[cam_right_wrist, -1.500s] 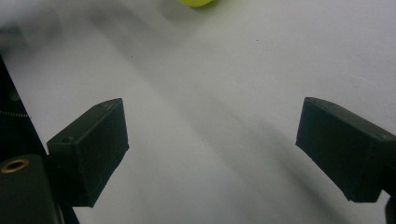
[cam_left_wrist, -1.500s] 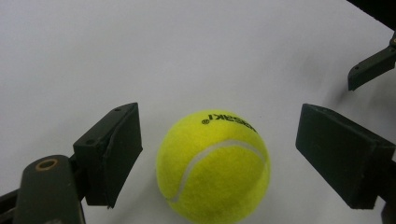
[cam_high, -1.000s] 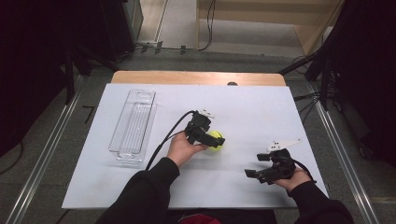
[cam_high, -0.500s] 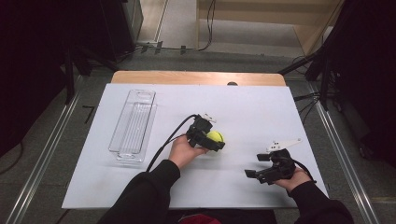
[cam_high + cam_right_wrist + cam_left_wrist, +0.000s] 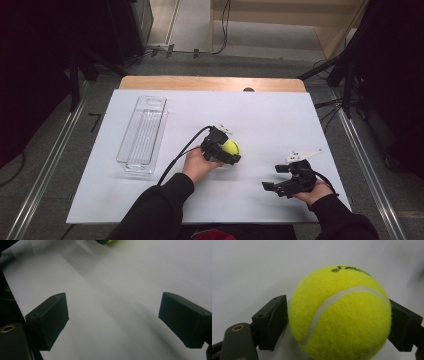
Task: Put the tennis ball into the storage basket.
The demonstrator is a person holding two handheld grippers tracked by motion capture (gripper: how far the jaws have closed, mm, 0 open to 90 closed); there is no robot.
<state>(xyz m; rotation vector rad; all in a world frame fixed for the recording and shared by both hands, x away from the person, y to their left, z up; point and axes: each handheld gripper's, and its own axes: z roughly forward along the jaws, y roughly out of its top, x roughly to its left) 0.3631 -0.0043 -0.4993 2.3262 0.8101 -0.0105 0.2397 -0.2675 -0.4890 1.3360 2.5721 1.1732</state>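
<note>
Far left on the white-topped desk (image 5: 280,115): clear rectangular plastic tray (image 5: 142,132), long side running away from the person, well apart from both hands. Middle: left hand-held gripper (image 5: 231,150) on the fuzzy yellow-green tennis ball (image 5: 230,147), ball sits on the desk about centre. In the left gripper view the ball (image 5: 340,315) is between the two black jaws, both pads pressing its sides; jaws have just been closing a little on it. White seam and small black print on the ball's top. Black cable trails from that hand-held gripper back toward the sleeve. Right: right hand-held gripper (image 5: 275,177) low over bare desk near the front edge, well apart from the ball. Right gripper view: jaws spread wide, nothing between them (image 5: 112,322).
</note>
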